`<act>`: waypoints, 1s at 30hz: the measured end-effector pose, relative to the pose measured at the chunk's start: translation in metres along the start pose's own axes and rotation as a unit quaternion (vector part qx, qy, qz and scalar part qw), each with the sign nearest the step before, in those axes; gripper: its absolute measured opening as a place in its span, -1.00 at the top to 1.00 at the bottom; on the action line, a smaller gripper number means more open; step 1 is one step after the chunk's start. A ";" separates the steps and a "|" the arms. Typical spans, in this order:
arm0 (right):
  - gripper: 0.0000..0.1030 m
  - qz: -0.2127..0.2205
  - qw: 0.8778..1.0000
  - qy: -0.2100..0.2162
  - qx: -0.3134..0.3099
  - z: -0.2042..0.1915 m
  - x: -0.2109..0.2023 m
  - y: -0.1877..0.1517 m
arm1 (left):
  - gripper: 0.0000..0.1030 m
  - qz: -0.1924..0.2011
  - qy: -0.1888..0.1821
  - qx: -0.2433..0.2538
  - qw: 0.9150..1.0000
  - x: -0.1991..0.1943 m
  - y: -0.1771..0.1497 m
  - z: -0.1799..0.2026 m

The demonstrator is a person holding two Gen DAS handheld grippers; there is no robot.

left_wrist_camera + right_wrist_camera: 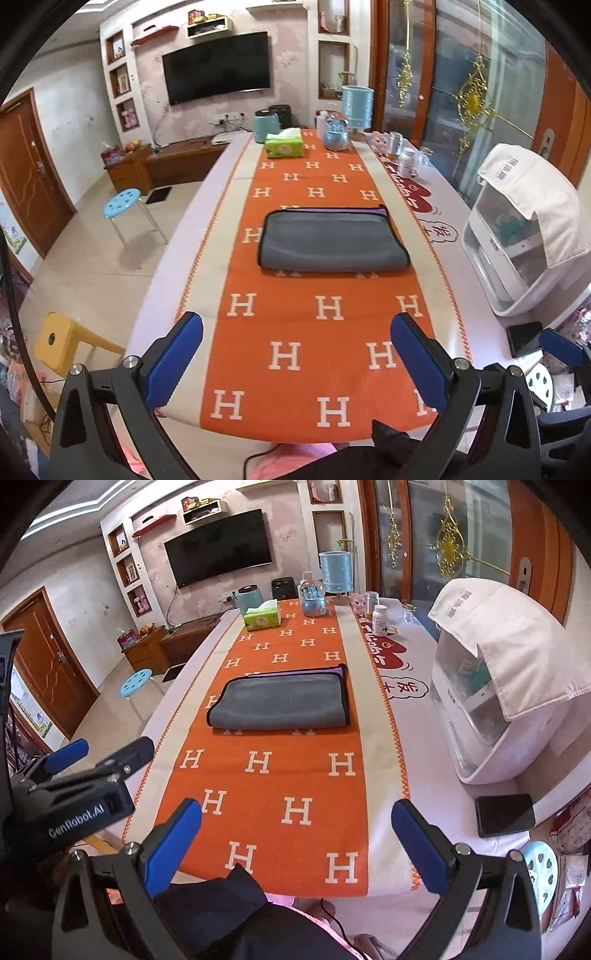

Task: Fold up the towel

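Two grippers nearest, both held back over the near edge of the table [461, 805]: left gripper [295, 360] with blue pads [176, 354] spread wide apart, clamped on nothing; right gripper [297, 845] likewise spread wide, nothing between its pads [173, 843]. Beside the right one, low at the left of its view, the left gripper [72, 755] seen side-on. Beneath both, an orange runner [325, 332] patterned with white H letters, running lengthwise down the table away from the cameras. At the right, near the table's edge, a black phone [505, 814] lying flat, and beyond it a white appliance [491, 709] draped with a white cloth. Further along, mid-runner and well apart from both grippers, the towel [332, 245]: grey, black-edged, folded into a flat rectangle, long axis across the runner from left to right, rounded fold toward the cameras, a purple layer [328, 210] showing along the far edge. Past it, at the far end, a green tissue box [283, 146], a teal kettle [266, 123], a blue glass jug [336, 134], a light blue lamp [356, 107] and some bottles. Farthest, on the wall, a dark television [218, 66].
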State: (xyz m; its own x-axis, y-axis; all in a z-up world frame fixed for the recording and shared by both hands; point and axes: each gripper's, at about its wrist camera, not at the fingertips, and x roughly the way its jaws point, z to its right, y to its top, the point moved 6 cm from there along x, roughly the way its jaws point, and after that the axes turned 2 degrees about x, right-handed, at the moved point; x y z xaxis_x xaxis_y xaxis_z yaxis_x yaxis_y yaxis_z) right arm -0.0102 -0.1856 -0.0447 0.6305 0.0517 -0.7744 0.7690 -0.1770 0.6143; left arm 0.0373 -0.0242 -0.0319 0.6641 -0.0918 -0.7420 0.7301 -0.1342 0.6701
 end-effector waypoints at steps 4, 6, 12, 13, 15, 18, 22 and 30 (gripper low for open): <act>-1.00 -0.015 1.000 -0.001 0.011 0.002 0.007 -0.003 | -0.96 -0.006 0.002 -0.005 1.000 0.004 -0.002 -0.002; -1.00 -0.020 1.000 -0.002 0.013 0.003 0.009 -0.004 | -0.97 -0.007 0.003 -0.004 1.000 0.006 -0.003 -0.003; -1.00 -0.020 1.000 0.000 0.008 0.001 0.012 -0.004 | -0.99 -0.018 0.019 -0.007 1.000 0.014 -0.006 -0.006; -1.00 -0.021 1.000 0.000 0.007 0.001 0.013 -0.004 | -0.99 -0.019 0.020 -0.008 1.000 0.014 -0.006 -0.007; -1.00 -0.021 1.000 -0.001 0.006 0.000 0.014 -0.003 | -0.98 -0.019 0.022 -0.010 1.000 0.015 -0.007 -0.008; -1.00 -0.022 1.000 -0.001 0.006 0.001 0.014 -0.004 | -0.99 -0.018 0.022 -0.009 1.000 0.015 -0.007 -0.008; -1.00 -0.022 1.000 -0.001 0.007 0.000 0.014 -0.003 | -0.99 -0.016 0.023 -0.004 1.000 0.015 -0.005 -0.007; -1.00 -0.026 1.000 -0.004 0.010 0.003 0.018 -0.003 | -0.99 -0.013 0.023 -0.001 1.000 0.015 -0.003 -0.006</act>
State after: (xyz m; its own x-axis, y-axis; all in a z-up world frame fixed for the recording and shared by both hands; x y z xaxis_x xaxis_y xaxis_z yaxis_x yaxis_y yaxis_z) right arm -0.0016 -0.1874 -0.0617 0.5886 0.0528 -0.8067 0.7986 -0.1933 0.5700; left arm 0.0461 -0.0196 -0.0451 0.6512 -0.0419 -0.7578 0.7479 -0.1338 0.6501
